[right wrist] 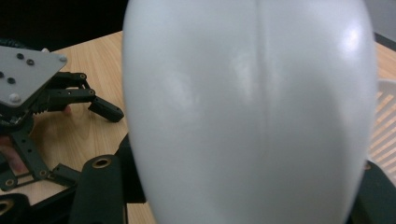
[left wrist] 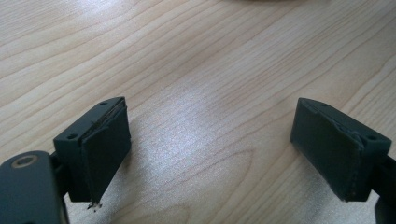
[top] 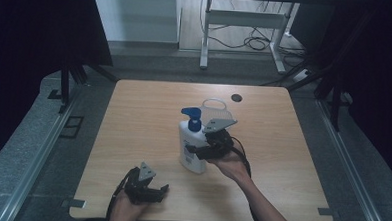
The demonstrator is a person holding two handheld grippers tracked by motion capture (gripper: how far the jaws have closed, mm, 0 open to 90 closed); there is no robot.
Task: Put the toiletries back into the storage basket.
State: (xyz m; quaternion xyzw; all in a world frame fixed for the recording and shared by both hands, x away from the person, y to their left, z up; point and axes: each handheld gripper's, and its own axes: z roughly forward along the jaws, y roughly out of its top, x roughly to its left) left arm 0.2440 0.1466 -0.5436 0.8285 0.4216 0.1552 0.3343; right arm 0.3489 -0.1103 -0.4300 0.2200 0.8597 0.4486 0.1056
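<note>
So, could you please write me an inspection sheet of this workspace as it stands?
Surface: light wooden table, with a dark round port near the far edge.
Job's things: white pump bottle with blue pump, upright near the centre.
Clutter: pale basket-like container just behind the bottle.
Grippers: right gripper shut on the bottle's side; left gripper open over bare wood at the near edge, nothing between the jaws.
Cables: a black cable trails from the right gripper; loose cords lie on the floor beyond.
Surroundings: white frame legs beyond the table, dark curtains at both sides.
</note>
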